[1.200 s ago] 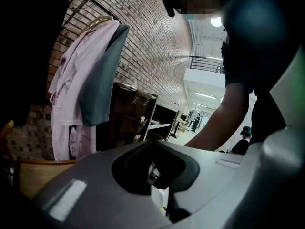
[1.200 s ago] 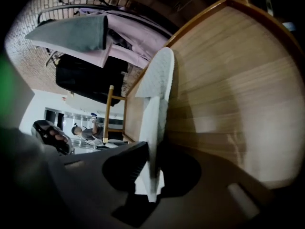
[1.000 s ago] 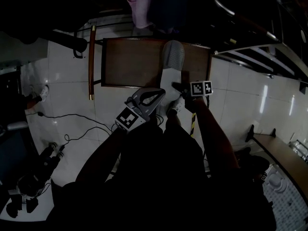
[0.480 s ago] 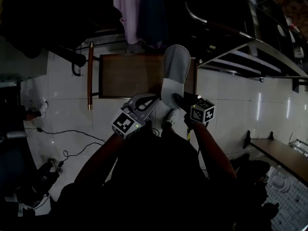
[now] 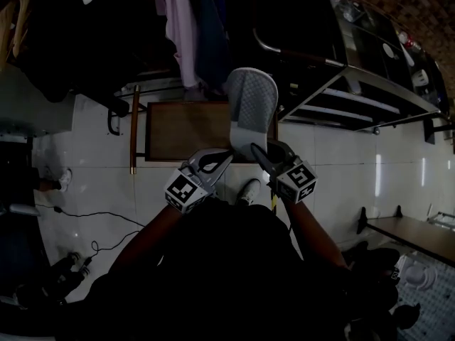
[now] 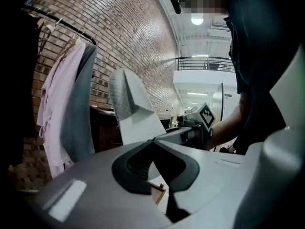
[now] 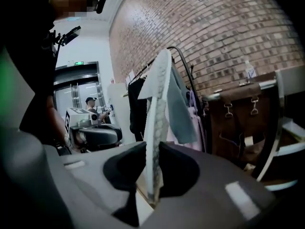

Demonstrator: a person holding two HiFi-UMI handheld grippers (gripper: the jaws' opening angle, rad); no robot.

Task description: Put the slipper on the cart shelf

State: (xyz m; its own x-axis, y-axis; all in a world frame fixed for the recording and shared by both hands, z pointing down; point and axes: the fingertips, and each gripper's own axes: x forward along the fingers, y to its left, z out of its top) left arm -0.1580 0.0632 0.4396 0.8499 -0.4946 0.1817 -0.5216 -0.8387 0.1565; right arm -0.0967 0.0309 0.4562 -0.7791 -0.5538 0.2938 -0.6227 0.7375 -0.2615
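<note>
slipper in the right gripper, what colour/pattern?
Slipper: grey, fine criss-cross texture at the toe end, paler and plain toward the heel. Best in the head view.

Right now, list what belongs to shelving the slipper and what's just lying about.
Job: slipper; right tongs, clamped on it; steel cart.
Lying about: low wooden table; hanging clothes; bench; left tongs, shut and empty.

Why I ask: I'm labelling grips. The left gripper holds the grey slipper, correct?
No. The right gripper holds the slipper, as the right gripper view shows: its jaws are clamped on it. The left gripper has its jaws shut on nothing.
</note>
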